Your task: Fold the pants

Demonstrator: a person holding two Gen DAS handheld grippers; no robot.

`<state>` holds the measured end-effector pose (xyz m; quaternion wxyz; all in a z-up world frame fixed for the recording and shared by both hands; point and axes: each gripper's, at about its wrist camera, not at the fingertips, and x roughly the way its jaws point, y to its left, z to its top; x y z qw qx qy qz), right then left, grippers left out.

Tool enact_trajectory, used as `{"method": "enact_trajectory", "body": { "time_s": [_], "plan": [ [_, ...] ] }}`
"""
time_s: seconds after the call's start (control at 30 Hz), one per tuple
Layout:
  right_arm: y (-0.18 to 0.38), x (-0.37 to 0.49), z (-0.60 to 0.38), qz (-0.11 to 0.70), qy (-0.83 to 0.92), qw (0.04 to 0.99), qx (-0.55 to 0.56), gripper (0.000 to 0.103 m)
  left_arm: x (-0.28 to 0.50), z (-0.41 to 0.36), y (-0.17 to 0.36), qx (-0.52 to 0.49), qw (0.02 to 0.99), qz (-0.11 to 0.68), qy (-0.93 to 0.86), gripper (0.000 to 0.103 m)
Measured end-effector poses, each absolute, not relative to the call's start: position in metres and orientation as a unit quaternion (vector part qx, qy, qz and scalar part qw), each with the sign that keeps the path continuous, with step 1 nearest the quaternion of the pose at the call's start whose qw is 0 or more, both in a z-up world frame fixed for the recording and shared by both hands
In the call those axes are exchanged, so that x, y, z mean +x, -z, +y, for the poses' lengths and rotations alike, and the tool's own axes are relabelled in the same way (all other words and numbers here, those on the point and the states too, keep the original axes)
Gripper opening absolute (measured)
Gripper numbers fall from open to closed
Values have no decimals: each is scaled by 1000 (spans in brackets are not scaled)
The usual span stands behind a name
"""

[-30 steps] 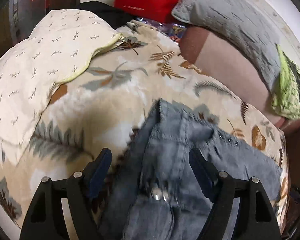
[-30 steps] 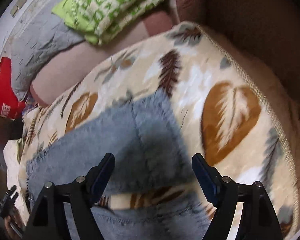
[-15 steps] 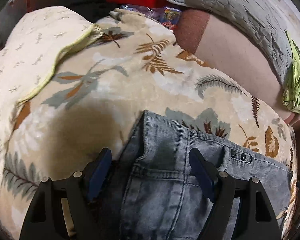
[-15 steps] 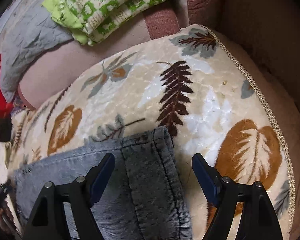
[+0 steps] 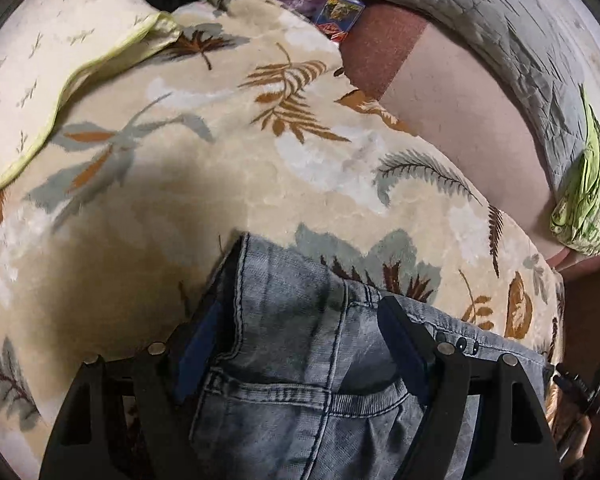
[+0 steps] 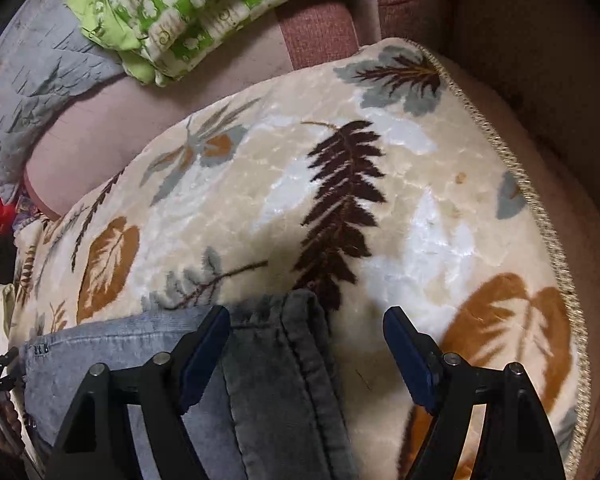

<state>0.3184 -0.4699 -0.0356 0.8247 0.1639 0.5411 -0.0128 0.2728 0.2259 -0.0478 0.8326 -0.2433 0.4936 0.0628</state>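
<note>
The jeans (image 5: 292,344) are laid across the leaf-patterned blanket (image 5: 228,184) on the sofa, with the waistband end seen under the left gripper (image 5: 300,344) and a hemmed end seen under the right gripper (image 6: 306,354); both claws are spread wide, and nothing is pinched by either. In the left wrist view the denim is straddled by the two fingers, a pocket seam and a short row of dark studs (image 5: 458,343) being visible; in the right wrist view the hem corner lies just inside the left-hand finger, while bare blanket is framed by the rest of the gap.

The step in hand is judged to be the taking of both ends for a fold; it is best done if each claw is lowered until cloth is seated deep between the pads, all layers being caught together; the right gripper would be better centred over the hem first, since a thin edge bite is likely to slip; the two ends should then be lifted evenly so that the seams stay aligned.

Against the frame of a second ago, the denim is seen flatter and sharper and lower in both views; more blanket is exposed ahead; the spread of the claws is unchanged.
</note>
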Motion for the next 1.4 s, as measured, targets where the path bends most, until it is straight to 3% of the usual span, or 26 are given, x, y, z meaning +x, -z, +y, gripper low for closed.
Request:
{"method": "enact_trajectory", "body": {
  "time_s": [0.03,0.17,0.2,0.37,0.5,0.63,0.67,0.7,0.73,0.77,1.1,1.23,1.4],
  "plan": [
    [36,319,-468,537,7,826,170,78,274,226,46,-243,834,491,-62,76],
    [42,327,-450,546,-16,825,146,48,276,231,45,-252,831,492,-58,63],
    [48,329,-448,558,-6,819,137,45,277,233,47,-253,830,494,-57,62],
    [49,329,-448,553,0,822,140,41,283,239,55,-268,817,507,-54,39],
    [48,327,-449,553,-2,821,144,39,286,242,58,-275,815,507,-61,37],
    [50,330,-453,549,-1,821,158,44,291,248,63,-301,806,506,-63,43],
    [50,331,-451,550,-1,821,152,44,292,247,62,-296,807,507,-65,35],
    [50,332,-448,552,-1,822,141,37,293,247,61,-292,808,507,-69,21],
    [49,332,-448,553,5,822,136,29,293,246,60,-282,809,511,-73,1],
    [47,331,-449,550,11,824,135,17,293,246,58,-279,810,510,-74,2],
    [-38,281,-456,470,-6,867,162,16,227,238,-43,-265,868,420,-12,2],
    [-85,235,-457,429,-19,887,170,16,161,235,-89,-262,887,381,22,2],
    [-119,145,-471,391,-31,901,186,16,68,234,-103,-249,895,367,50,3]
  ]
}}
